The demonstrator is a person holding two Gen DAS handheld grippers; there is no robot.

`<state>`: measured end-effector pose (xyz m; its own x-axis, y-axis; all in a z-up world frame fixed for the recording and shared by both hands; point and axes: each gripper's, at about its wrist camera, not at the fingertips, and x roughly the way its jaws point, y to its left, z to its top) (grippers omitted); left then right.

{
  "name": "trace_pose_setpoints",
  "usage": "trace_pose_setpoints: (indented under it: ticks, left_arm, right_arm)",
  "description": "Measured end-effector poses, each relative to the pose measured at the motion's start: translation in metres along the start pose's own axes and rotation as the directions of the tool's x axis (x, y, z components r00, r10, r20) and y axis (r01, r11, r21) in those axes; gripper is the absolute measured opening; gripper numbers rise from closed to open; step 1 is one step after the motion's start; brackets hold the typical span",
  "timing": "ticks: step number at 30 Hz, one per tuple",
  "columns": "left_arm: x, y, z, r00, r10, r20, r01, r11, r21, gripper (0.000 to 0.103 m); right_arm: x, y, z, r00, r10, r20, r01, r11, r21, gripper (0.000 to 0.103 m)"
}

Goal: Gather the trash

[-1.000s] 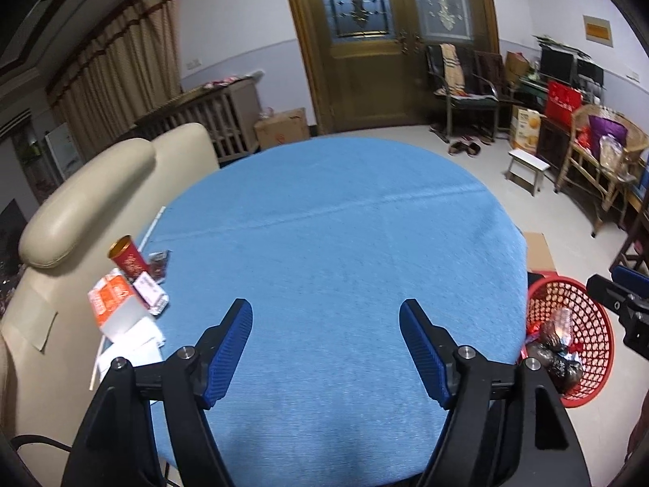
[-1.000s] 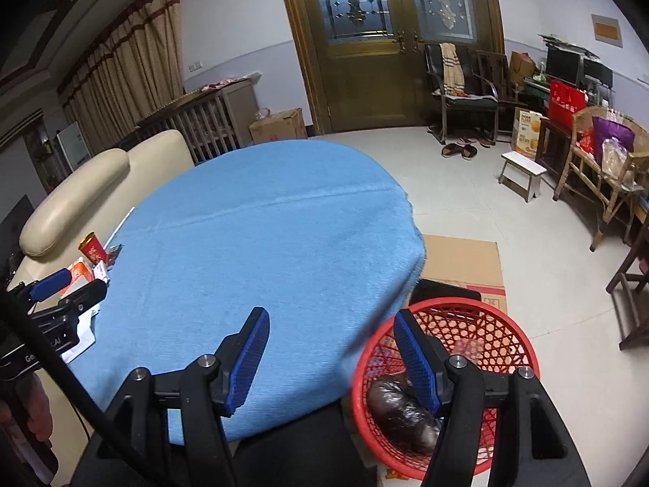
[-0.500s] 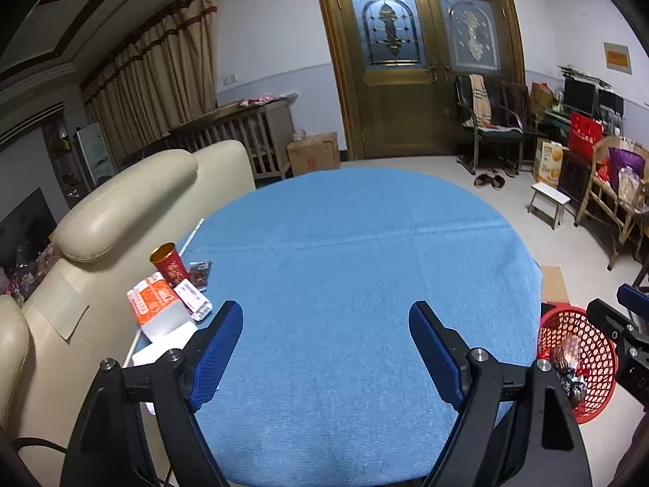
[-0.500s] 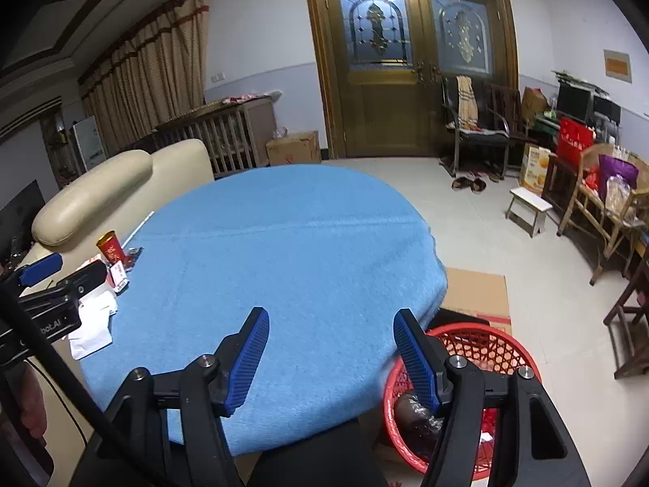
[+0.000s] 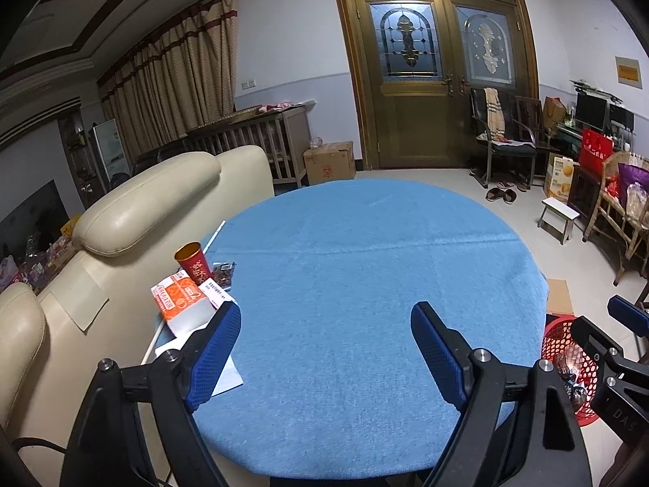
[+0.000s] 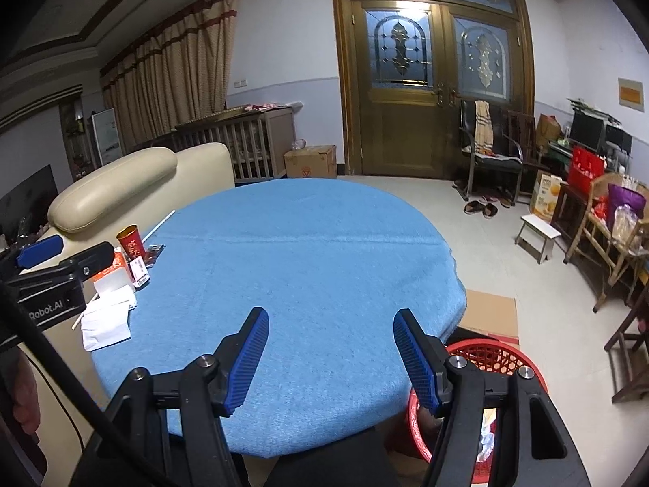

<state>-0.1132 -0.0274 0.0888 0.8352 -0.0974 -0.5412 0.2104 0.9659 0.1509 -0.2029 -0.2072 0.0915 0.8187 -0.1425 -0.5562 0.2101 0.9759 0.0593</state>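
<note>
Trash [image 5: 190,292], a red cup and cartons, lies at the table's left edge; both grippers [image 5: 320,349] [image 6: 330,355] hang released and empty. The left should probably reach there, then carry to the red basket [image 6: 491,355].

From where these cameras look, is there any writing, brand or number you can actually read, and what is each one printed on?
"Robot.AI": white lettering on the black body of the left tool, in the right wrist view.
"DAS": partial embossed letters on the right tool's body, in the left wrist view.
"2": on the orange carton.
Red cup: gold characters, too blurred to read.
White packet, cardboard box, orange wall sign: print too small.
</note>
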Motion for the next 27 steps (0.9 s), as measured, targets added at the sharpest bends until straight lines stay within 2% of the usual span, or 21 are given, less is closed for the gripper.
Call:
trace_pose_setpoints:
  ticks: [27]
  left_arm:
    - [-0.002,0.001,0.0,1.0,0.013,-0.001,-0.013,1.0,0.003,0.087]
  right_arm:
    - [0.008,-0.009,-0.005,0.999,-0.008,-0.044,0.01,0.999,0.045,0.068]
